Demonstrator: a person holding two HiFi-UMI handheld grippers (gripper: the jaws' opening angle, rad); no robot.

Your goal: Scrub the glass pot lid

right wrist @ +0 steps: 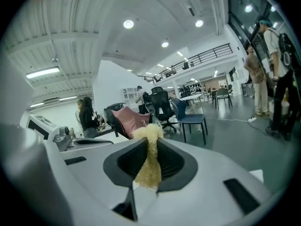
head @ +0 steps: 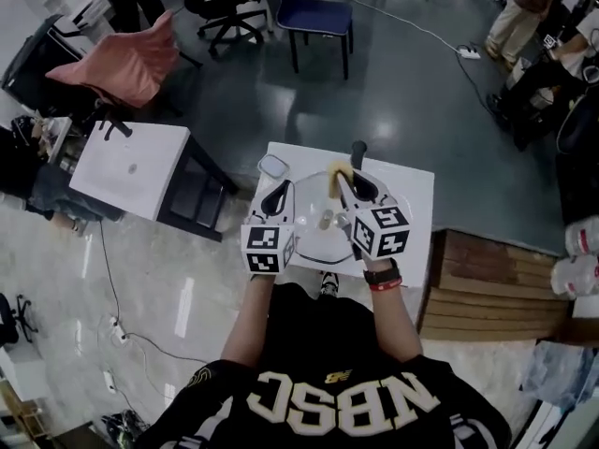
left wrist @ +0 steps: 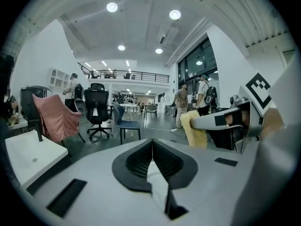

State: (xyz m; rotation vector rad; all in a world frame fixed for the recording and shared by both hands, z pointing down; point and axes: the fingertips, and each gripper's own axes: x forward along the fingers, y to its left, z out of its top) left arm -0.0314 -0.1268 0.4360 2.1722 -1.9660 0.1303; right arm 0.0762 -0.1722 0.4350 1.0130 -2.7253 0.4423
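On the small white table [head: 414,193] the glass pot lid [head: 312,239] lies flat below and between the two grippers, its knob [head: 325,220] up near the middle. The right gripper [right wrist: 150,147] is clenched on a yellow fibrous scrubber [head: 337,179], which sticks out past the jaws over the lid's far right part. No view settles whether the pad touches the glass. The left gripper [left wrist: 151,149] has its jaws pressed together with nothing showing between them, and it sits at the lid's left rim. The right gripper is therefore the nearer one for scrubbing: the glass lies just below and to the near left of the pad, so the stroke should go down and toward the knob. The lid is round and has no long axis. The only readable writing is the large letters on the person's dark shirt, apparently "NBSC". The marker cubes carry only black-and-white squares.
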